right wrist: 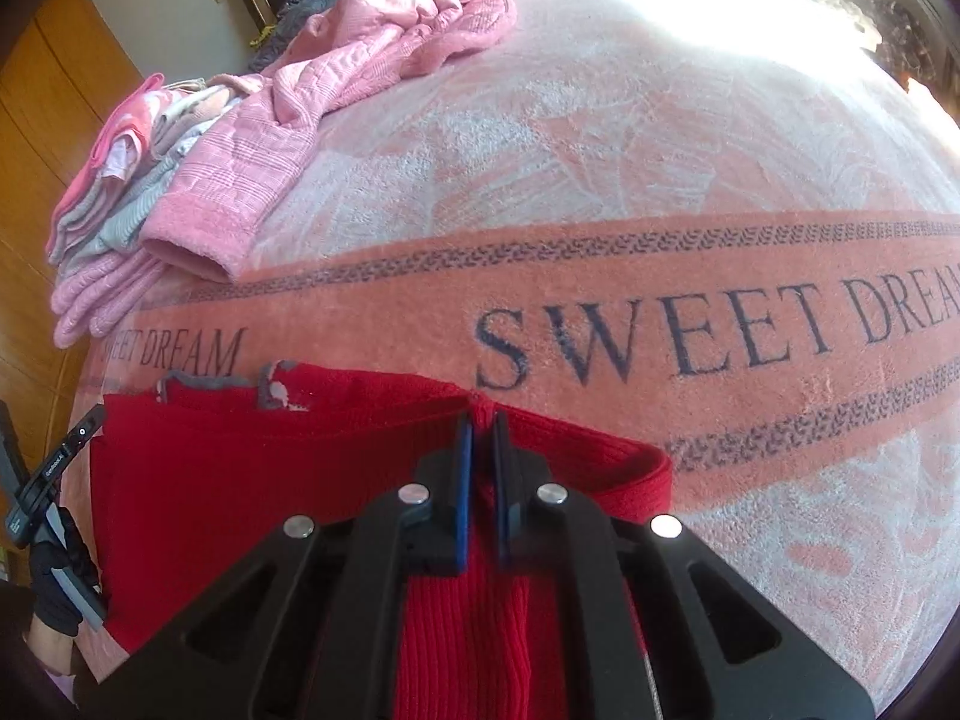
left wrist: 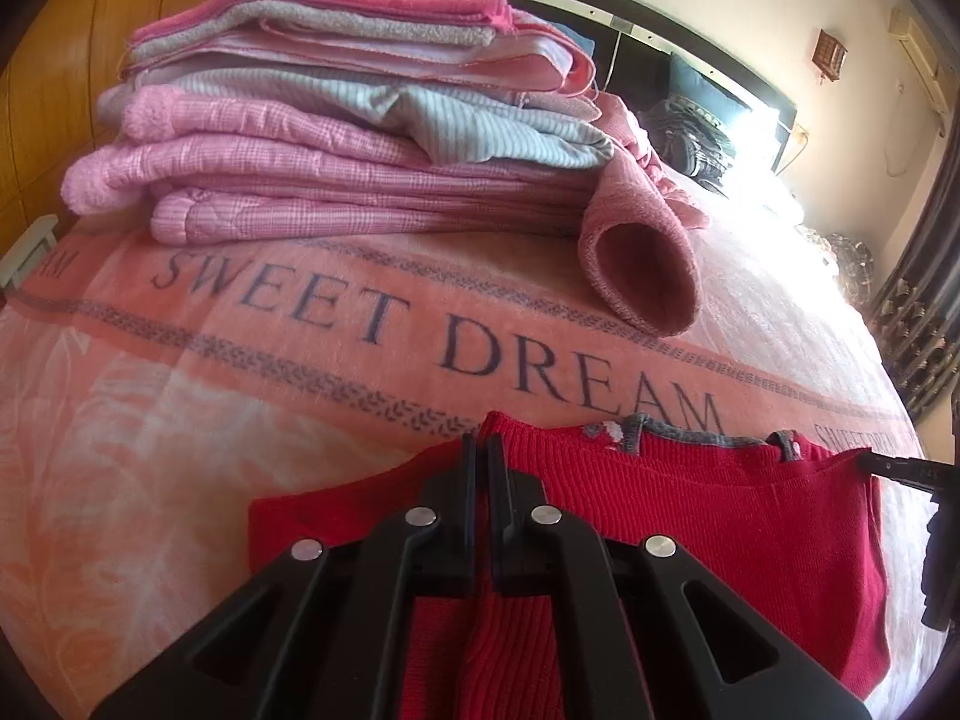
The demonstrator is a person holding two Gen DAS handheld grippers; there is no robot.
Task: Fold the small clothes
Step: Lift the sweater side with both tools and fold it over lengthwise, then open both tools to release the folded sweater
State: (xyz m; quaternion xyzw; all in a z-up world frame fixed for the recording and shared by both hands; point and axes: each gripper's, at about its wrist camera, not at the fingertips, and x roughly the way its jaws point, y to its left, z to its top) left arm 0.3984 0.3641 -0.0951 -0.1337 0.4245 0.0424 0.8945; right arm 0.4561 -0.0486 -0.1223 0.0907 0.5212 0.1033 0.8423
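A small red knit sweater (left wrist: 720,516) with a grey collar lies on the pink "SWEET DREAM" blanket (left wrist: 240,360), partly folded over itself. My left gripper (left wrist: 483,441) is shut on the sweater's left top corner, red knit pinched between its fingers. In the right wrist view the same red sweater (right wrist: 240,480) spreads to the left, and my right gripper (right wrist: 482,417) is shut on its right top edge, where a ribbed sleeve or hem runs off to the right. The left tool's tip (right wrist: 81,435) shows at the sweater's far left.
A tall stack of folded pink and grey clothes (left wrist: 336,138) sits at the back left of the bed, a pink sleeve cuff (left wrist: 645,276) hanging off it. Dark headboard (left wrist: 600,6) and pillows lie behind. A gloved hand (right wrist: 57,588) holds the left tool. The pink blanket (right wrist: 660,180) stretches away on the right.
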